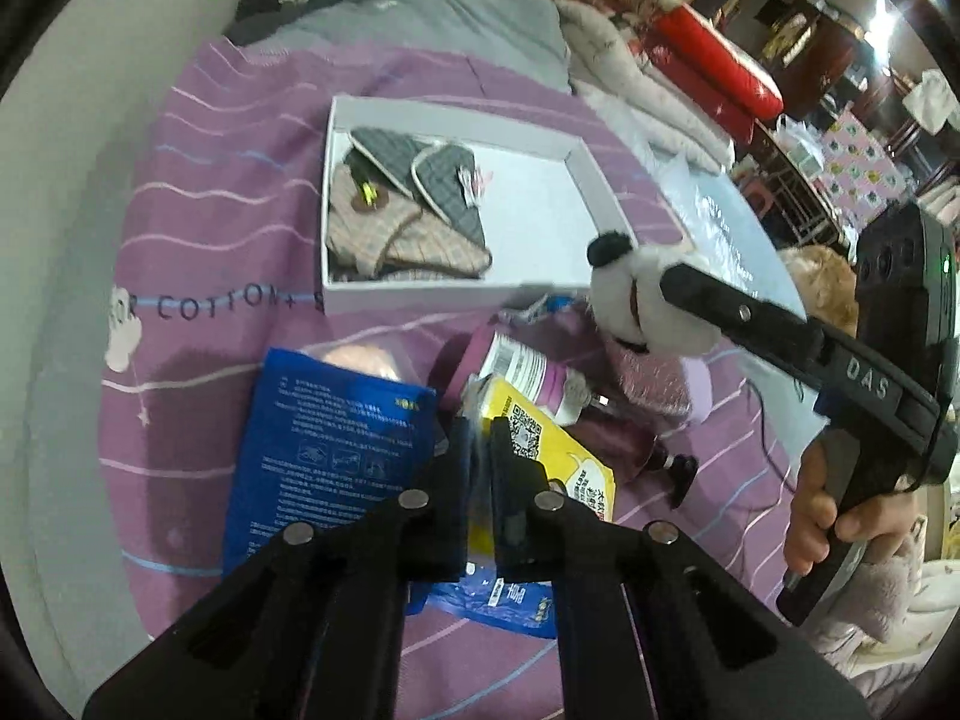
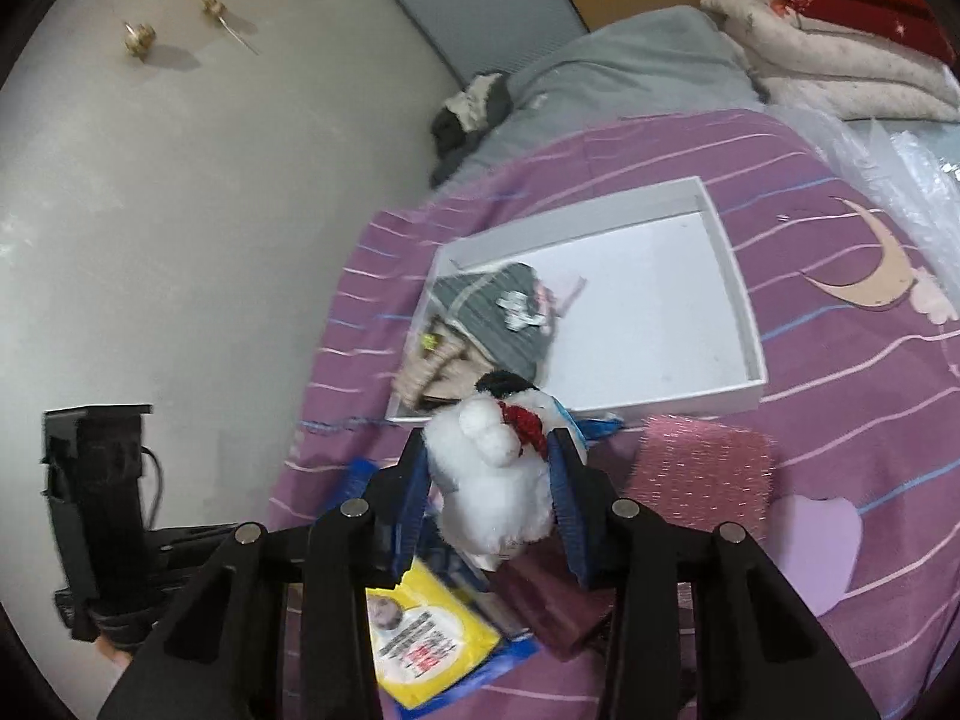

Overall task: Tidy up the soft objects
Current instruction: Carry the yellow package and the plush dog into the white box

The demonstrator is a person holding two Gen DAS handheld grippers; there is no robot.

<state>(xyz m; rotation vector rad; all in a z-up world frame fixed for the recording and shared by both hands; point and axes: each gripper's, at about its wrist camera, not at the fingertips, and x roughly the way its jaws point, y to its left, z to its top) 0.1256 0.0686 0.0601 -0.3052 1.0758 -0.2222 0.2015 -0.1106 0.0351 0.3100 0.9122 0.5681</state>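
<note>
My right gripper (image 2: pixel 489 444) is shut on a white plush toy (image 2: pixel 498 492) with a black cap and red scarf, held above the purple bedspread (image 2: pixel 840 360). In the left wrist view the plush toy (image 1: pixel 624 300) hangs from the right gripper (image 1: pixel 660 300), just in front of the white box's near edge. The shallow white box (image 2: pixel 738 300) holds grey and beige plaid slippers (image 2: pixel 480 324) at its left end. My left gripper (image 1: pixel 480 432) is shut above a yellow packet (image 1: pixel 558 450) and a blue packet (image 1: pixel 336 438). Only a thin pale sliver shows between its fingers.
A pink glitter pouch (image 2: pixel 702 474), a maroon item (image 1: pixel 618 438) and a white-labelled tube (image 1: pixel 522 366) lie near the packets. Bubble wrap (image 1: pixel 720 222) sits to the right of the box. Folded quilts (image 1: pixel 714 66) and a grey blanket (image 1: pixel 450 12) lie beyond. A wall (image 2: pixel 180 210) bounds the left.
</note>
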